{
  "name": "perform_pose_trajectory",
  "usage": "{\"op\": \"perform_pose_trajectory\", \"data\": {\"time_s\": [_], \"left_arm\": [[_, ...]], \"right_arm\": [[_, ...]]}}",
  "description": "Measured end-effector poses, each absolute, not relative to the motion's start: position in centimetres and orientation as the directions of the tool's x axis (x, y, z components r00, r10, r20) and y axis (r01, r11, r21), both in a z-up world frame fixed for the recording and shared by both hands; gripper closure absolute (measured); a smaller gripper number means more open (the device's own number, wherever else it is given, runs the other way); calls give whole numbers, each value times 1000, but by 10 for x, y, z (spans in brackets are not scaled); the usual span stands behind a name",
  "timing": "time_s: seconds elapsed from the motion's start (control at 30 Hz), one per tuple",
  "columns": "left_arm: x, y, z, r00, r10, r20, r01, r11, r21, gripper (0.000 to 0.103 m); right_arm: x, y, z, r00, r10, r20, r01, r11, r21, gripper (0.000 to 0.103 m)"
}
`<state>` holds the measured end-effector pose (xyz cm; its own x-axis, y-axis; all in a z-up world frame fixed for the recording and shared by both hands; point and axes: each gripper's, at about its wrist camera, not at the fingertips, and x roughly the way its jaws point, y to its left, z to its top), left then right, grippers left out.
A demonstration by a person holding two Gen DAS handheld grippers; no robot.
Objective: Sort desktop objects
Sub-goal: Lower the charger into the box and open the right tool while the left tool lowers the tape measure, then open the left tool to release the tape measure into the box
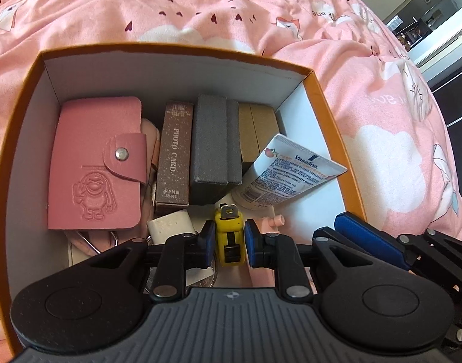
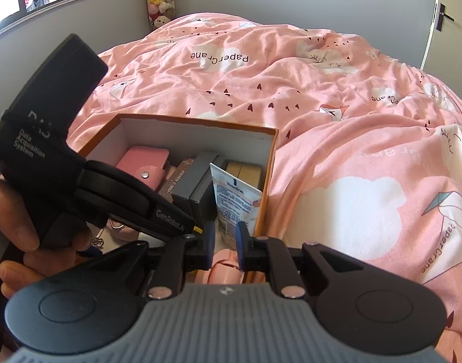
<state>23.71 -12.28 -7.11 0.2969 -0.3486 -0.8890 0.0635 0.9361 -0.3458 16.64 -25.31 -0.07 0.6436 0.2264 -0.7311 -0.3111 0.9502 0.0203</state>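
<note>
An orange box (image 1: pixel 176 49) with white inner walls lies on the pink bed. My left gripper (image 1: pixel 229 239) reaches down into its near end, shut on a small yellow tool (image 1: pixel 229 230) with a metal tip. Packed in the box are a pink card holder (image 1: pixel 94 163), a brown photo card pack (image 1: pixel 175 151), a grey case (image 1: pixel 212 142), tan boxes (image 1: pixel 258 130) and a leaning Vaseline tube (image 1: pixel 288 172). My right gripper (image 2: pixel 225 242) hovers at the near right corner of the box (image 2: pixel 200 121). Its pads stand slightly apart with nothing held.
A white block (image 1: pixel 170 224), a metal ring and pink items (image 2: pixel 225 269) lie at the box's near end. A hand (image 2: pixel 16 211) holds the left device on the left. The pink quilt (image 2: pixel 352 121) surrounds the box. A grey wall, a window and a door stand beyond.
</note>
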Motion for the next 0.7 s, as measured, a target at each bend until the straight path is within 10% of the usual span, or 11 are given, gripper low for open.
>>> {"op": "perform_pose_trajectory", "data": {"time_s": [0.7], "left_arm": [[152, -99, 27, 543, -202, -815, 127, 979, -158, 66]], "right_arm": [[117, -230, 36, 696, 219, -683, -343, 938, -48, 80]]}}
